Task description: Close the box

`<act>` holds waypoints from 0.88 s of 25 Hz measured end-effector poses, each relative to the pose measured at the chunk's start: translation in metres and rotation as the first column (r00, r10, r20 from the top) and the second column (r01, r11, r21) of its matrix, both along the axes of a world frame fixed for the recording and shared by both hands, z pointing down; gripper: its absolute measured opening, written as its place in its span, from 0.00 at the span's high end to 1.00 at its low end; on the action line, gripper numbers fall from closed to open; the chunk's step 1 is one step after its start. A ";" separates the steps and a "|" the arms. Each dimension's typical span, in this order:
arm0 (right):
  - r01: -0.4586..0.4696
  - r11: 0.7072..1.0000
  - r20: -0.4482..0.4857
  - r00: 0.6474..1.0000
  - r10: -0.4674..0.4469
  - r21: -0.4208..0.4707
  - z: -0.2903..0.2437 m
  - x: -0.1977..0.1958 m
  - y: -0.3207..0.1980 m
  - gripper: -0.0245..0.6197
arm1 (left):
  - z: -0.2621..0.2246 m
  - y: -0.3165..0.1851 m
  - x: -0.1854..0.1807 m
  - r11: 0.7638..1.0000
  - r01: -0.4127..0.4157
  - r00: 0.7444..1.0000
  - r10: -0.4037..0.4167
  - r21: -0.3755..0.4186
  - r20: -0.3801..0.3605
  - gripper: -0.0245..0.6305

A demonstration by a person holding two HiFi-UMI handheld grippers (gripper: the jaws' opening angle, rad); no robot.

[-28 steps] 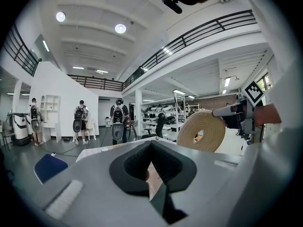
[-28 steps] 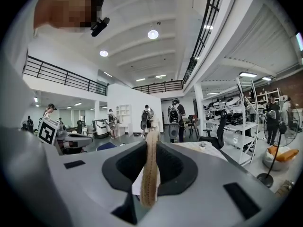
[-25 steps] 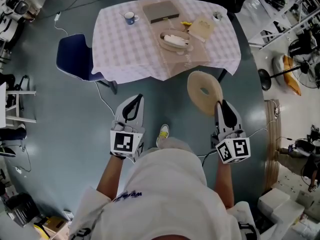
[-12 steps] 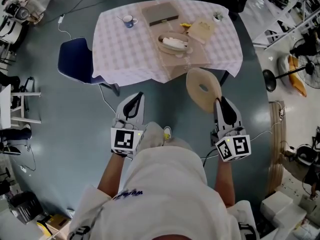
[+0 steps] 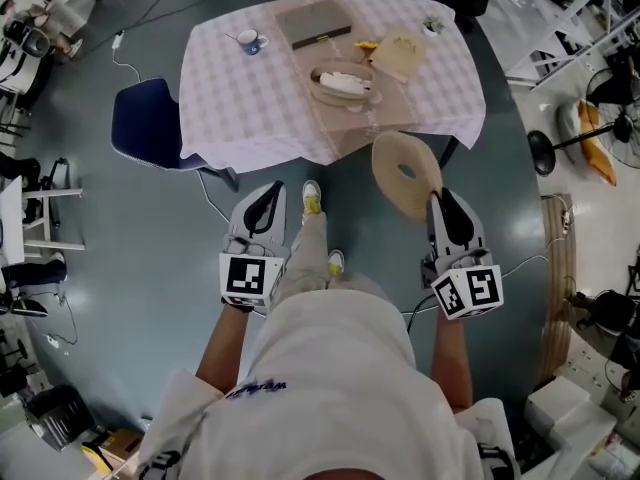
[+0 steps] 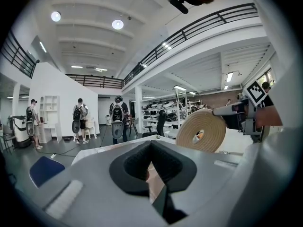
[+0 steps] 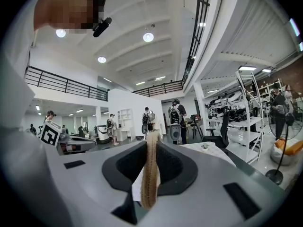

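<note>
Box lid [image 5: 390, 158] gripped edgewise, right gripper [image 5: 438, 201] outstretched.

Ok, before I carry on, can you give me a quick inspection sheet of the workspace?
Surface: table, checked cloth.
Job's things: woven box open, white item inside; lid held short of the table.
Clutter: mug, grey case, beige pad.
Grippers: right gripper shut on lid; left gripper jaws together, empty.
Cables: white cable on floor.
Surroundings: blue chair, fan.
</note>
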State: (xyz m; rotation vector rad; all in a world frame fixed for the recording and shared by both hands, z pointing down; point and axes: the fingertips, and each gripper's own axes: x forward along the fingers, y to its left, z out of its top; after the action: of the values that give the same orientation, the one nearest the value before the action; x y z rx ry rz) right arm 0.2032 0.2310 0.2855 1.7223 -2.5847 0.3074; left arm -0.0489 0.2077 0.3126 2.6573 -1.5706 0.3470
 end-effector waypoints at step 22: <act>0.034 0.999 -0.005 0.999 -0.034 -0.023 0.001 -0.016 -0.113 0.86 | 0.000 -0.119 0.002 1.000 -0.001 1.000 0.001 -0.009 -0.027 0.96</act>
State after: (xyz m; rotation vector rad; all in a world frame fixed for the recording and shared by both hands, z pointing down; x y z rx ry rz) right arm 0.1868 0.1176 0.2866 1.6671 -2.5931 0.3296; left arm -0.0465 0.0883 0.3122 2.6448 -1.5559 0.3156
